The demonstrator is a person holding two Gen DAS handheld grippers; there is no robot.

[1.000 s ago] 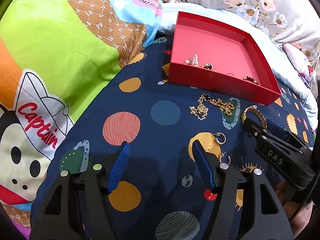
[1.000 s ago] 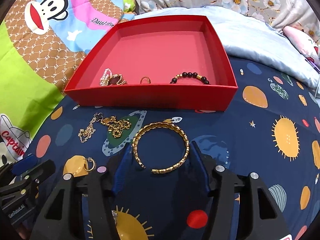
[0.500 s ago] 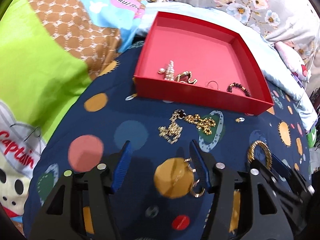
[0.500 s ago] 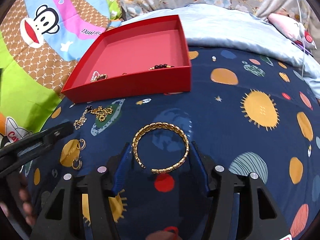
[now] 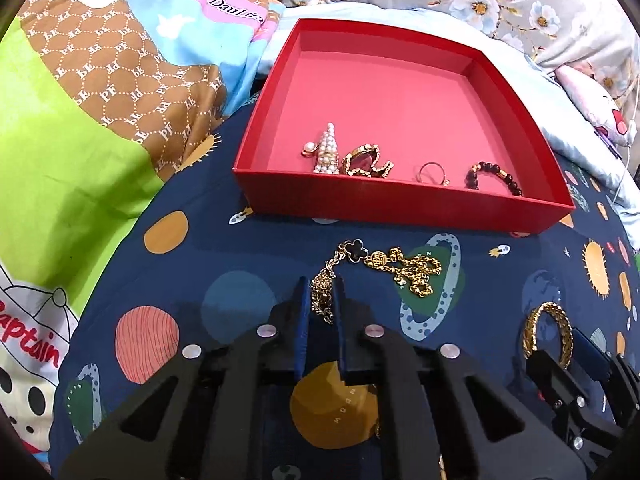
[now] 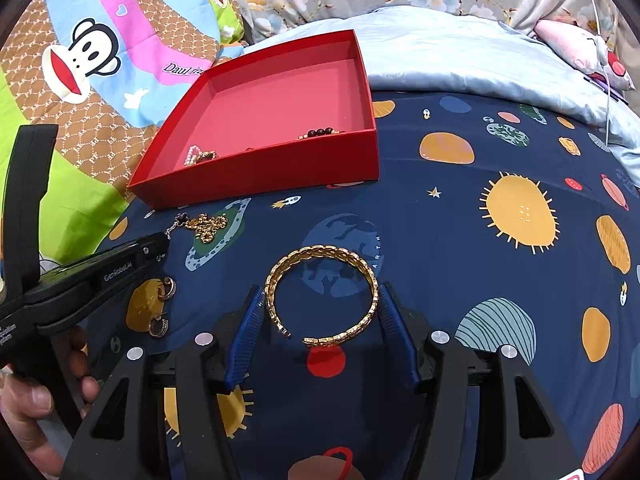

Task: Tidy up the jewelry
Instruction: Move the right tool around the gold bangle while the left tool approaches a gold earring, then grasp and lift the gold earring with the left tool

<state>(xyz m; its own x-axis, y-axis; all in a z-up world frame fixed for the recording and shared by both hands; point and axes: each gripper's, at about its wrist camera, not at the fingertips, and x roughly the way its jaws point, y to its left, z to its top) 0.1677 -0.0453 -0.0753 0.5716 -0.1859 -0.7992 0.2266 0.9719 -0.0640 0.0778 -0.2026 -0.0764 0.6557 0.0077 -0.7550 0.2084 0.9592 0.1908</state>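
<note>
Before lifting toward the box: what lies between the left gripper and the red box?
Left wrist view: only the gold chain necklace on the bedspread, then the red box.

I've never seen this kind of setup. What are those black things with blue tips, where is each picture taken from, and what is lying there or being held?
Each is a hand-held claw with a camera that looks along its two blue fingers; a person holds one in each hand, and no robot is present. The left wrist view shows the left claw nearly shut around one end of a gold chain necklace lying on a navy planet-print sheet. The right wrist view shows the right claw with its fingers on either side of a gold cuff bracelet. Behind them, a red tray holds a pearl piece, a ring and a bead bracelet. Two hoop earrings lie on the sheet.
</note>
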